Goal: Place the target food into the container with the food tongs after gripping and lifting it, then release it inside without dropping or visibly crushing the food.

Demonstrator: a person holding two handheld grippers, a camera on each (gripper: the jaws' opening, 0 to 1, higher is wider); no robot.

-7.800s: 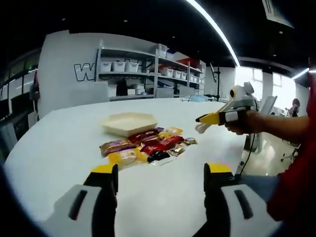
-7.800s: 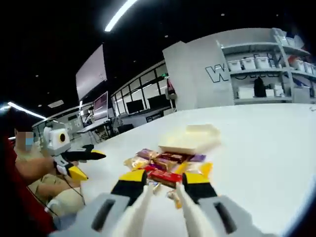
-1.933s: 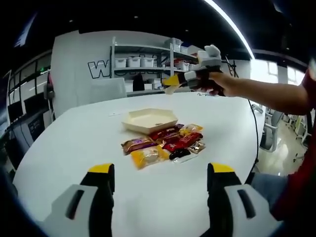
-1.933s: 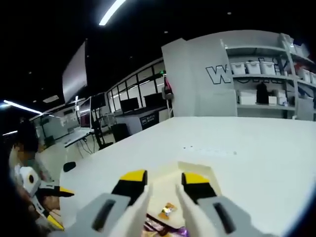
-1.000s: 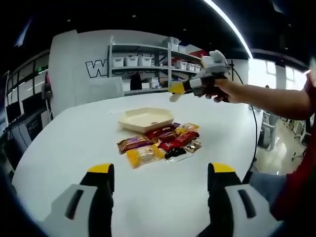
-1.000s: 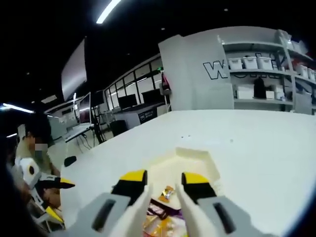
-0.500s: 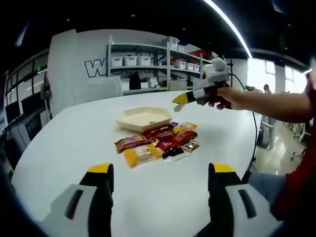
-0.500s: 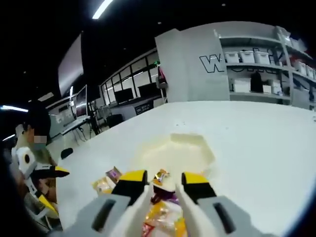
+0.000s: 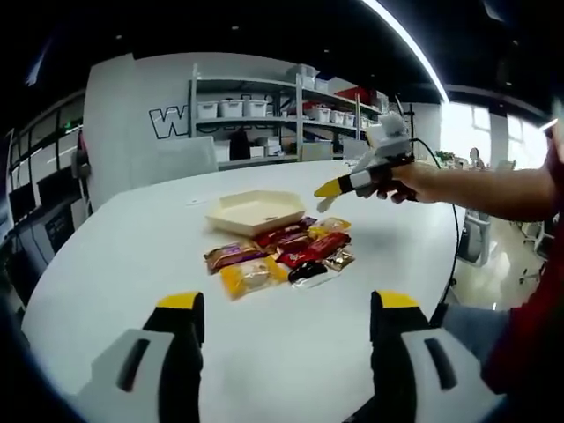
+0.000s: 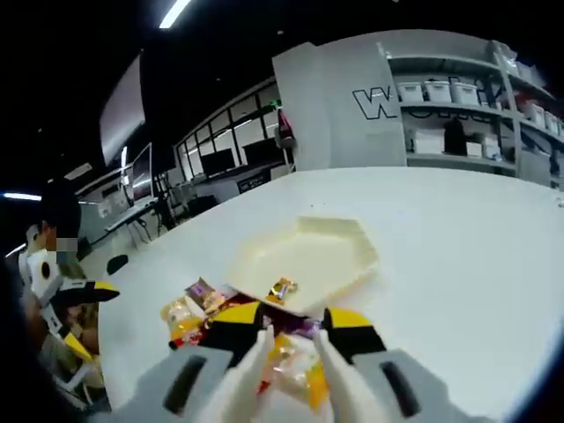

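On the broad white counter [image 9: 106, 264], a cream hexagonal paper tray [image 10: 308, 256] lies just beyond the heap of wrapped snacks [image 9: 278, 256]. The right gripper [image 10: 286, 330], nearer, hovers over them holding cream food tongs [image 10: 291, 379]; the left gripper [image 9: 282, 317] waits, fingers spread and empty.

Glossy foil-like snack wrappers [image 9: 280, 256], matt cream container [image 10: 304, 262], smooth white table [image 9: 132, 264]

Container [image 9: 256, 211]: we found a shallow, cream, hexagonal tray, upright on the white counter [image 9: 115, 264], holding one small wrapped sweet [image 10: 282, 288]. Food: we counted a cluster of wrapped snacks [image 9: 282, 256], yellow, red, brown and dark, lying flat just beside the tray.
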